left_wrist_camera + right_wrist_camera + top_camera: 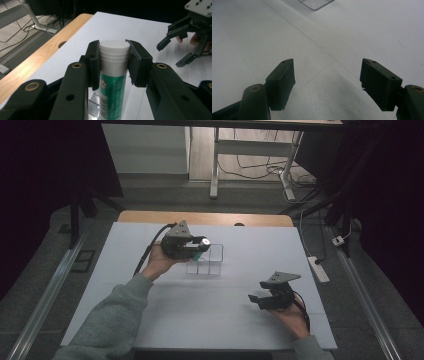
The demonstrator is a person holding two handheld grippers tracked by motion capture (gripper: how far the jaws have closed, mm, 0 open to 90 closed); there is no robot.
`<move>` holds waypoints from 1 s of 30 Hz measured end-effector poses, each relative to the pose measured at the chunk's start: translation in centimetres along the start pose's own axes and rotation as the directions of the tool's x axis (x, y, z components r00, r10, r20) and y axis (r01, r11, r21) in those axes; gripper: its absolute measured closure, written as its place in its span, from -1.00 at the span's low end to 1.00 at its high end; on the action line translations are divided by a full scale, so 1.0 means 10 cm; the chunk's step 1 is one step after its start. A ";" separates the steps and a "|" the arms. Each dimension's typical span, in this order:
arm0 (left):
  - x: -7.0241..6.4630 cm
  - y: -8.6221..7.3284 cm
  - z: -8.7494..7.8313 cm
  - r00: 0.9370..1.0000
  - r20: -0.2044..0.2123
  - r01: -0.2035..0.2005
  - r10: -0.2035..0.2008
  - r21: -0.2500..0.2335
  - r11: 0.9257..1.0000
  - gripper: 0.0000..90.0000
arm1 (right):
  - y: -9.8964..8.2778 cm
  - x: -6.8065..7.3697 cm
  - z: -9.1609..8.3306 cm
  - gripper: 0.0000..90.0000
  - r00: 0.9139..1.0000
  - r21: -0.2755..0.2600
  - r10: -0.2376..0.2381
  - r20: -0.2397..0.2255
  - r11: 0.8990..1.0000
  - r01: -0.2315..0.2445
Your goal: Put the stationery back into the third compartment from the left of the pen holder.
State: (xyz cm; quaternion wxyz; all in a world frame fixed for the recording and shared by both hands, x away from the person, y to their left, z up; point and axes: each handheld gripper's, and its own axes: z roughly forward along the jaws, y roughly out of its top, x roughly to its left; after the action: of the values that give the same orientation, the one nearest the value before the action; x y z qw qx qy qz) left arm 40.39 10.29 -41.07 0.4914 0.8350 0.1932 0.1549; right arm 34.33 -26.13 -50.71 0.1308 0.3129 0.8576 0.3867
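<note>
Left gripper [114, 63] jaws clamped on a glue stick [113, 82], pads on either side just under its white cap, green body running back toward the camera. Clear compartment box [206, 260] sits right below and beside that gripper. Right gripper [328, 82] jaws spread wide, nothing between, over bare white table [337, 37], well apart from the box.

High view looks down over the table [210, 320] from the person's side; both gripper views sit close above it, sharing the clear organizer [206, 261].
</note>
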 end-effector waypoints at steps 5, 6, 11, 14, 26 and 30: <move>0.00 0.04 0.06 1.000 0.011 0.005 -0.005 0.000 1.000 0.43 | 0.00 0.00 0.00 -0.38 1.000 0.002 -0.003 -0.002 1.000 0.003; 0.00 0.05 0.07 1.000 0.015 0.006 -0.006 -0.001 1.000 0.43 | 0.00 0.00 0.00 -0.38 1.000 0.002 -0.002 -0.001 1.000 0.002; -0.04 0.11 0.10 0.999 0.046 0.009 -0.009 0.013 1.000 0.44 | 0.00 0.00 0.00 -0.38 1.000 0.000 -0.002 -0.001 1.000 0.002; -0.06 0.13 0.11 0.999 0.042 -0.006 0.005 0.012 1.000 0.44 | 0.00 0.00 0.00 -0.38 1.000 0.000 -0.003 -0.002 1.000 0.003; 0.00 0.23 0.22 0.999 0.023 0.026 -0.025 -0.027 0.999 0.44 | 0.00 0.00 0.00 -0.39 1.000 0.003 -0.005 -0.004 1.000 0.005; 0.00 0.26 0.32 1.000 0.017 0.022 -0.022 -0.024 0.999 0.44 | 0.00 0.00 0.00 -0.39 1.000 0.001 -0.003 -0.005 1.000 0.004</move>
State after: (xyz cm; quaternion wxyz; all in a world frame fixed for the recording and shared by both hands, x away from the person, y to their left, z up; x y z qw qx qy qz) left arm 42.26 6.73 -40.30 0.5049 0.8280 0.1964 0.1448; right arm 34.36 -26.13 -50.76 0.1290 0.3104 0.8586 0.3870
